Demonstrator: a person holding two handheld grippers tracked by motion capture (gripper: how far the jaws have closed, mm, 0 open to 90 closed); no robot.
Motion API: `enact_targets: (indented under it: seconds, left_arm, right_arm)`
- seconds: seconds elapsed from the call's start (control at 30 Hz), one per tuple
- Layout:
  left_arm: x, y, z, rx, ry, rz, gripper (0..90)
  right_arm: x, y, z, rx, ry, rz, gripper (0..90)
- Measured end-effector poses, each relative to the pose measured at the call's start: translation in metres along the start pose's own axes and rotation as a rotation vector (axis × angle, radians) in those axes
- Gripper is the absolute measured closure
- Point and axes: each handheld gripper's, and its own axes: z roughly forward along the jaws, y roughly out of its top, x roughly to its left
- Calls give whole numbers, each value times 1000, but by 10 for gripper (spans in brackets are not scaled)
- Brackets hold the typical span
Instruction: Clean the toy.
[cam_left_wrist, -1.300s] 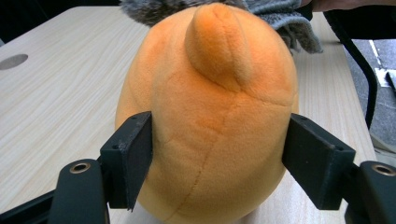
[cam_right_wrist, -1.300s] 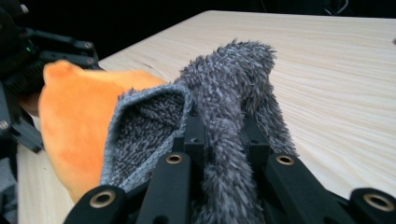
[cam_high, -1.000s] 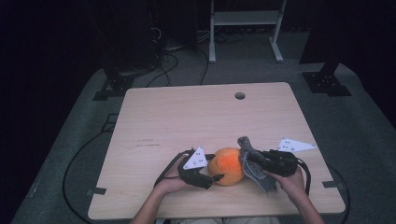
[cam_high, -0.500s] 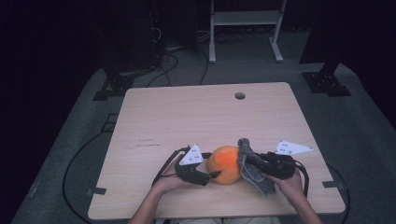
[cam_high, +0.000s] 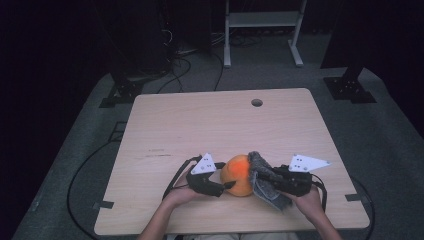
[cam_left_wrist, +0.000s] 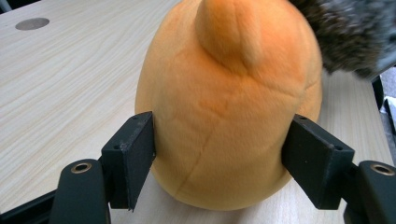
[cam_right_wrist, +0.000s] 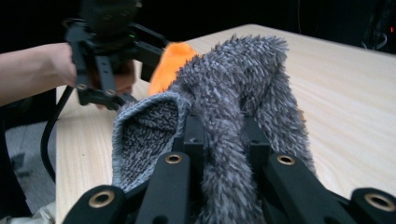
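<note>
Near the desk's (cam_high: 165, 125) front edge, the left gripper (cam_left_wrist: 219, 154) clamps the orange plush (cam_left_wrist: 229, 107) while the right gripper (cam_right_wrist: 224, 135), pinched tight on the grey cloth (cam_right_wrist: 238, 84), has it at the plush's side, wiping apparently underway.

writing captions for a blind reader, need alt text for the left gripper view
An orange plush toy stands on a light wooden table, gripped low on both sides by the left gripper. A fuzzy grey cloth touches its upper right.

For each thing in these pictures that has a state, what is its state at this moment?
Orange plush toy: resting on the table, clamped between the left gripper's jaws.
Grey fuzzy cloth: pinched in the right gripper, draped against the toy.
Left gripper: shut on the toy.
Right gripper: shut on the cloth.
</note>
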Motion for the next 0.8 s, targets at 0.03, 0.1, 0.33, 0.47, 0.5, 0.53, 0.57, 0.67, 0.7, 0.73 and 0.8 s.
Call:
enact_targets:
  seconds: [0.03, 0.1, 0.33, 0.47, 0.5, 0.53, 0.57, 0.67, 0.7, 0.73, 0.8]
  left_arm:
    - [0, 0, 1, -6, 4, -7, 286]
    - [0, 1, 2, -10, 3, -10, 288]
    - [0, -1, 4, -11, -18, -11, 295]
    - [-2, -1, 6, -22, -28, 9, 282]
    - [-4, -2, 7, -27, -30, 15, 277]
    - [-6, -1, 9, -26, -33, 17, 275]
    - [-8, -1, 10, -22, -37, 22, 277]
    - [-12, 3, 10, -13, -43, 58, 268]
    - [-13, 3, 10, -15, -40, 73, 245]
    - [-12, 3, 9, -20, -41, 77, 215]
    - [-8, 3, 11, -37, -44, 71, 161]
  right_arm:
    - [-4, -2, -1, 5, -12, 13, 760]
    - [-9, -3, -4, 27, -52, 24, 759]
    - [-16, -4, -7, 65, -75, 40, 759]
    - [-9, 3, -13, 28, -101, 20, 757]
    - [-5, 8, -14, -16, -78, 16, 757]
    - [0, 13, -14, -50, -53, 7, 757]
    - [6, 18, -12, -54, -49, -24, 757]
    - [17, 24, 0, 0, -38, -86, 758]
    - [18, 22, 3, 18, -47, -104, 758]
    - [17, 20, 4, 19, -49, -107, 759]
    - [14, 17, 1, 14, -21, -84, 759]
